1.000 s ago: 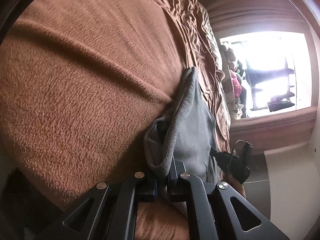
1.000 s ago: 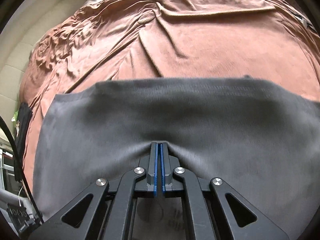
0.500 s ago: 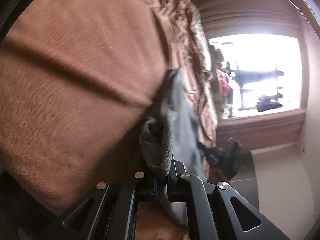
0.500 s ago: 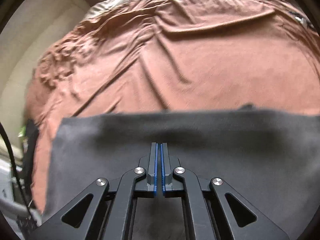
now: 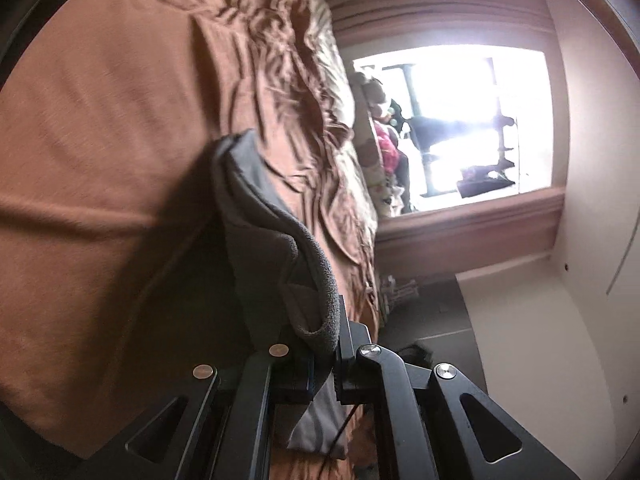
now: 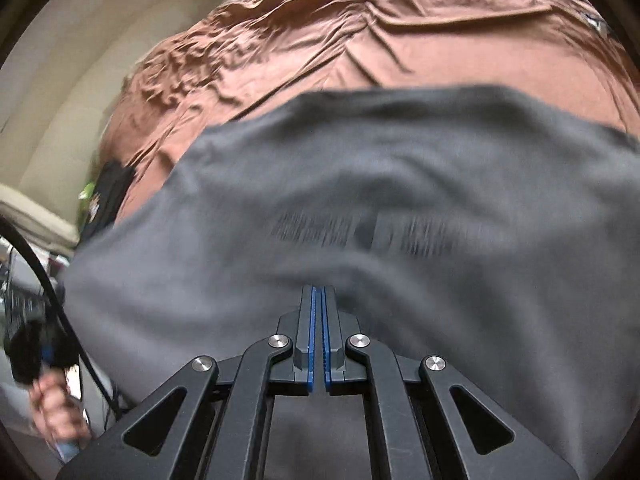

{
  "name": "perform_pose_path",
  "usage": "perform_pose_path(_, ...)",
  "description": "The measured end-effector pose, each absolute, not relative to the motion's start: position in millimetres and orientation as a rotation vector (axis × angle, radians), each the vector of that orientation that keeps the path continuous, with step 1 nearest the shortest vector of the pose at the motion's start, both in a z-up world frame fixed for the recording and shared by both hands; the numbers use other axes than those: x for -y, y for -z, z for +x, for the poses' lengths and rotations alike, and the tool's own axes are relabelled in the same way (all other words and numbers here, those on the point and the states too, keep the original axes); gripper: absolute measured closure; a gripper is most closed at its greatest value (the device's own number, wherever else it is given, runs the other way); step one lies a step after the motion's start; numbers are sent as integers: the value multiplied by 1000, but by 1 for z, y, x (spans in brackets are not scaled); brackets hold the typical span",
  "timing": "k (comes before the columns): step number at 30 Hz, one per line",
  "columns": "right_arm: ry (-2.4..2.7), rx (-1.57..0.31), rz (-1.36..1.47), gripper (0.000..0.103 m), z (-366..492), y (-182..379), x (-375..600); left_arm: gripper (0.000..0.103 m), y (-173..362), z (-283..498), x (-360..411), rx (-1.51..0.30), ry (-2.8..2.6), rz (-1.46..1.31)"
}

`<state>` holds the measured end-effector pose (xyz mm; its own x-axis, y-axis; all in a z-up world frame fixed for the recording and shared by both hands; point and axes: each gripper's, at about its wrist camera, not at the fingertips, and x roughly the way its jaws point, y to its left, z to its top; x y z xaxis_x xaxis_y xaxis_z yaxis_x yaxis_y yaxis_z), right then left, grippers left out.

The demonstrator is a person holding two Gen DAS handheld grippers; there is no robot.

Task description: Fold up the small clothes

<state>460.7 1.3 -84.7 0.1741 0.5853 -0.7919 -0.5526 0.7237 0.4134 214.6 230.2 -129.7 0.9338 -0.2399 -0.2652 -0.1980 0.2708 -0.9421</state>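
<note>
Right wrist view: grey garment (image 6: 360,184) now higher over bedspread (image 6: 320,36).

Matt grey fleece garment (image 6: 360,184); fuzzy, creased rust-brown cloth bedspread (image 5: 100,128).

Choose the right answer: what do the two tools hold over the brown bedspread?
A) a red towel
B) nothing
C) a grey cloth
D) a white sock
C: the right tool is closed on the edge of the grey cloth, and the left tool pinches its folded edge above the brown bedspread.
</note>
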Motion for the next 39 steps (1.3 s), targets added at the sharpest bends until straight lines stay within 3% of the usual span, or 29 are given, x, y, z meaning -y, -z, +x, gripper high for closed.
perform_pose_path(24,-836,-1244,373,103,394,140,61,97,57,306,-169,-505,215,-1104)
perform_pose_path(39,-698,-976,551,103,371,84,180,97,40,358,-98,-612,326,-995)
